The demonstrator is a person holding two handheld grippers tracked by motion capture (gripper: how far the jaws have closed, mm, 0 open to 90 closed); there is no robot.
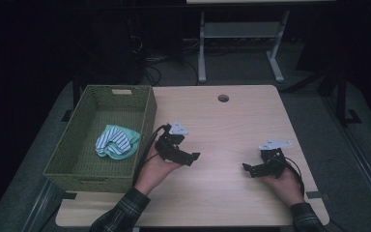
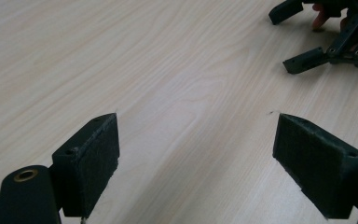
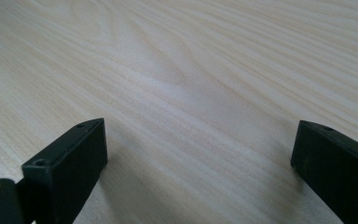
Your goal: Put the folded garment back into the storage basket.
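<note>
A light wooden table (image 1: 222, 125) carries a green woven basket (image 1: 145, 113) at its left. Inside the basket lies a bundle of cloth (image 1: 117, 141), teal with white and dark stripes. My left gripper (image 1: 192, 157) rests low over the table just right of the basket, open, with bare wood between its jaws (image 2: 196, 154). My right gripper (image 1: 248, 168) sits near the front right of the table, open too, its jaws wide apart over bare wood (image 3: 198, 154). In the left gripper view the right gripper (image 2: 303, 37) appears at the top right.
A round cable hole (image 1: 223, 98) is cut into the table near its far edge. Behind the table stands a white desk frame (image 1: 241, 34) on the dark floor, with cables (image 1: 154, 63) at the back left.
</note>
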